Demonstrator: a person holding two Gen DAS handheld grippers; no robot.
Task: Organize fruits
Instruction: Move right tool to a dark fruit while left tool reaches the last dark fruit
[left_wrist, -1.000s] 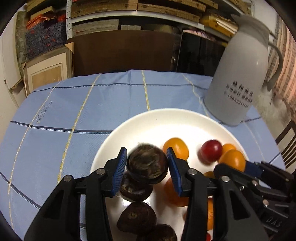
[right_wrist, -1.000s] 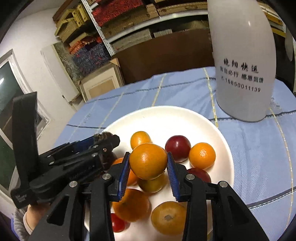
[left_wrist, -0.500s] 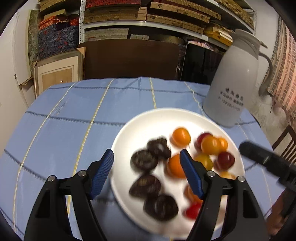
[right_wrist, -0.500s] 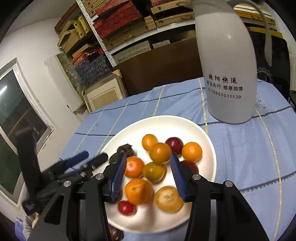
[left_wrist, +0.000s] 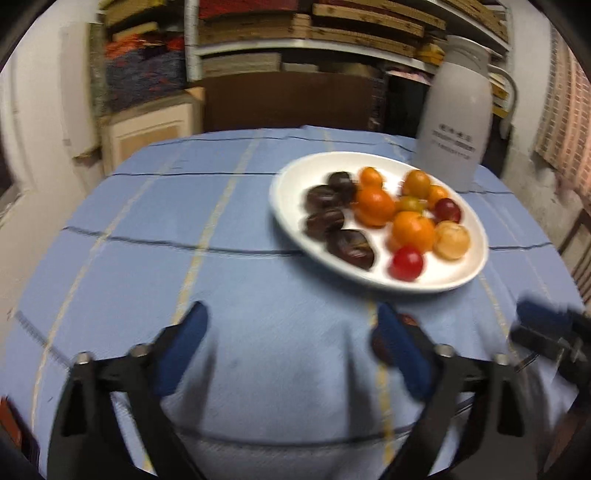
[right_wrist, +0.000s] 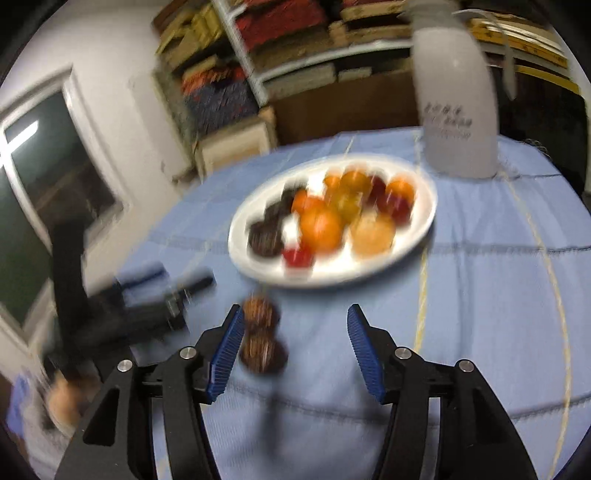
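So both grippers just backed off the plate; a second ago my left gripper (left_wrist: 288, 347) was clamped on a dark chestnut-looking fruit and my right gripper (right_wrist: 295, 347) on an orange, and now both sets of fingers are spread wide and holding nothing, low in each frame over the blue cloth surface (left_wrist: 147, 229); everything's motion-blurred so I'm clearly mid-retreat.

Closest thing in the right wrist view: two dark fruits (right_wrist: 260, 336) sitting on the cloth just inside my left-hand blue pad, bottom centre, off the plate; I'd guess those are the leftovers to collect next.

Further out, the white plate (left_wrist: 291, 218) sits right of centre in the left view; the dark ones (left_wrist: 334, 218) are bunched on its left side, the oranges (left_wrist: 391, 214) and red fruits (left_wrist: 406, 262) on its right, so the sorting looks mostly done.

Beyond that the white jug (left_wrist: 458, 110) stands at the upper right, just behind the plate.
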